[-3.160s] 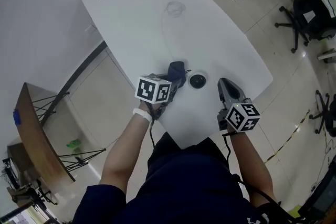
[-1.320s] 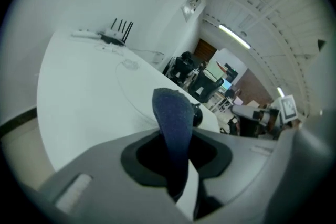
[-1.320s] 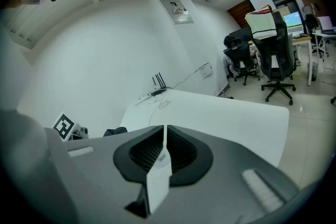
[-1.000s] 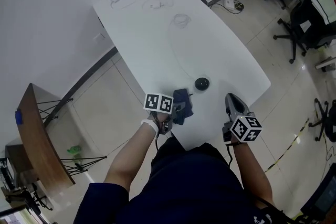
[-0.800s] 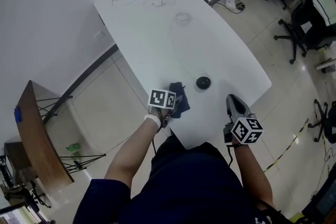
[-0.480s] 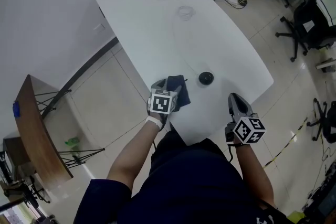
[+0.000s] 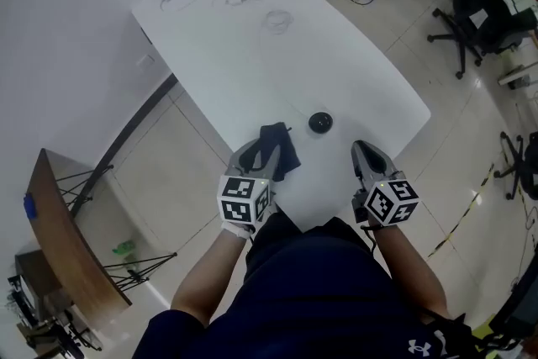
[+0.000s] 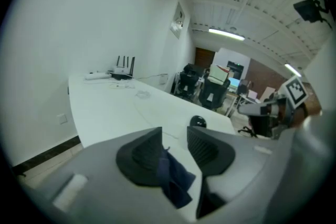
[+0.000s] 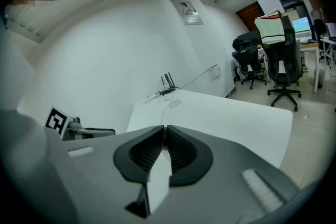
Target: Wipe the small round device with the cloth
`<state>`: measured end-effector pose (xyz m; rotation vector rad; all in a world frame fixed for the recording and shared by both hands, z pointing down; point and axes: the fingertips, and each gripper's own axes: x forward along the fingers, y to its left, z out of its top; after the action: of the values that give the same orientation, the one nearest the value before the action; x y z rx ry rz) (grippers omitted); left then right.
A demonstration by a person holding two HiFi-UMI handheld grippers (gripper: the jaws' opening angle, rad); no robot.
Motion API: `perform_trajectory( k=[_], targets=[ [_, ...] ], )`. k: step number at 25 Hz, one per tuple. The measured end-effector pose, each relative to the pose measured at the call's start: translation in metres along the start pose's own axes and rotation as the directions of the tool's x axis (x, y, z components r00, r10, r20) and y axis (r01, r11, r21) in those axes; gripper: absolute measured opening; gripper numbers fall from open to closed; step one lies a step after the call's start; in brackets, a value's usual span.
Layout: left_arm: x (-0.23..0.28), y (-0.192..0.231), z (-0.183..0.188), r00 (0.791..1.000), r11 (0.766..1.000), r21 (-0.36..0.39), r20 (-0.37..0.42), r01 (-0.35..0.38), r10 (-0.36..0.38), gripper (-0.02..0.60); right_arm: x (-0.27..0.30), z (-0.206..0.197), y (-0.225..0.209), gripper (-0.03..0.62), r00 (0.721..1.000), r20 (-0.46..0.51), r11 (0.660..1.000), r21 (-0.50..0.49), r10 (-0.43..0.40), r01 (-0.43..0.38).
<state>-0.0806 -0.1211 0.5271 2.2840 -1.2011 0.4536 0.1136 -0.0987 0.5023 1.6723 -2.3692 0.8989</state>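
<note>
**Cloth on the worktop, device apart from it**

Left gripper (image 7: 256, 154) hangs over the near end of the worktop (image 7: 252, 55), jaws partway apart and just been closing, and they're pinching nothing. The dark blue cloth (image 7: 280, 149) shows through the gap, crumpled by the near left edge. The small round device (image 7: 319, 123), black, sits near it toward the right edge, not touching. Right gripper (image 7: 361, 151) hovers at the near right corner, jaws together, empty.
</note>
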Motion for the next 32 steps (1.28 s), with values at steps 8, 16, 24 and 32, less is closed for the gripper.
perform_trajectory(
  k=[8, 16, 24, 32],
  targets=[
    [-0.004, -0.074, 0.010, 0.973, 0.974, 0.044, 0.045, 0.224, -0.226, 0.002, 0.014, -0.005, 0.022, 0.026, 1.000, 0.014, 0.999, -0.043, 0.009, -0.009],
    [0.003, -0.126, 0.004, 0.968, 0.962, 0.123, 0.025, 0.243, -0.248, 0.002, -0.017, 0.006, 0.010, 0.023, 0.996, 0.079, 0.997, -0.069, 0.035, -0.029],
    [0.005, -0.144, -0.001, 0.963, 0.953, 0.149, 0.006, 0.264, -0.268, 0.002, -0.032, 0.011, 0.007, 0.014, 0.992, 0.118, 0.997, -0.069, 0.049, -0.041],
    [0.007, -0.140, -0.002, 0.970, 0.961, 0.139, 0.013, 0.240, -0.244, 0.002, -0.034, 0.019, 0.012, 0.012, 0.987, 0.139, 0.993, -0.088, 0.085, -0.074]
  ],
)
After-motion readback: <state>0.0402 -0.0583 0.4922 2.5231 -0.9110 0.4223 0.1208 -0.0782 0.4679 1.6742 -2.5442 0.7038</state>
